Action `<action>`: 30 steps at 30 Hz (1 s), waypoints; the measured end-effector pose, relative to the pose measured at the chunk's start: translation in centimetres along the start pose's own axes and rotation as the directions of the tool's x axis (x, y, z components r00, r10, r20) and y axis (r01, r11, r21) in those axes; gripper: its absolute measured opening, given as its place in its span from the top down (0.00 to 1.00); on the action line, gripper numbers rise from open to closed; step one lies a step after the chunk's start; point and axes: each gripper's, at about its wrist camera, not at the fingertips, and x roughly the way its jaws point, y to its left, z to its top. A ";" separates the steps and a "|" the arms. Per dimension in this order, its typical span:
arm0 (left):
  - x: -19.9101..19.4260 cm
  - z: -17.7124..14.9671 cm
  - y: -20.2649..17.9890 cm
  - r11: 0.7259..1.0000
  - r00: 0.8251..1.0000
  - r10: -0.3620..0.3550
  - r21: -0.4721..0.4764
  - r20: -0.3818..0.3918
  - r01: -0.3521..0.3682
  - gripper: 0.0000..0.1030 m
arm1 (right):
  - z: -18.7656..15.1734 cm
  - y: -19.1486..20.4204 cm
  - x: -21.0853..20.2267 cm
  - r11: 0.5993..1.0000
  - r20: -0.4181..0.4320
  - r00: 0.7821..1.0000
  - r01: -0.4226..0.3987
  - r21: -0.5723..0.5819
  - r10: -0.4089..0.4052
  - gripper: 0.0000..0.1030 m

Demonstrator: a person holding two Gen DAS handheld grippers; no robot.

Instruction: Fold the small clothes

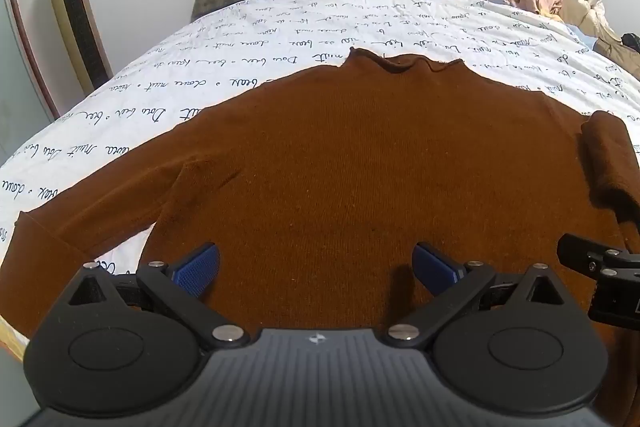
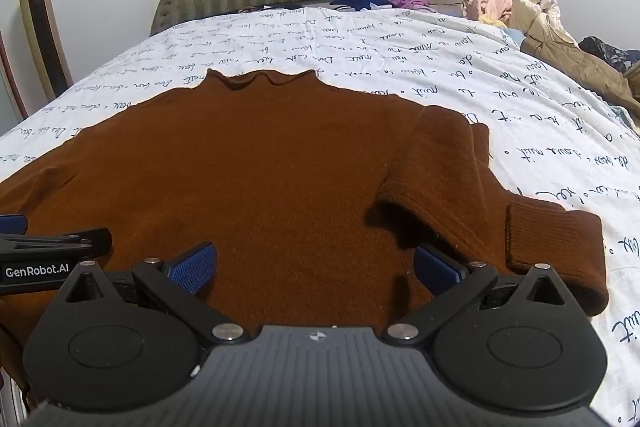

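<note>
On the bed (image 1: 248, 39), with the brown sweater (image 1: 360, 155) spread flat and both my left gripper (image 1: 316, 269) and right gripper (image 2: 316, 267) hovering over its lower body with jaws released and empty, I risk pinching only the top knit layer or the bedsheet, dragging the folded-in right sleeve (image 2: 460, 179) loose.

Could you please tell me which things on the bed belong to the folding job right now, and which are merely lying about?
Job in hand:
- brown sweater
- left gripper, open
- right gripper, open

Lying about:
- heap of clothes
- blue garment
- gold tower fan
</note>
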 end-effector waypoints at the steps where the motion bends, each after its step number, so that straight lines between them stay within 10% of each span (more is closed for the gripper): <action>1: 0.0 0.0 0.0 1.000 1.000 0.001 0.001 -0.001 -0.001 0.00 | 0.0 0.0 0.0 1.000 0.001 1.000 0.000 -0.001 0.000 0.00; 30: 0.2 -0.3 -0.1 1.000 1.000 0.000 0.002 -0.008 0.000 0.00 | 0.1 0.3 -0.5 1.000 0.008 1.000 -0.015 -0.005 0.015 0.00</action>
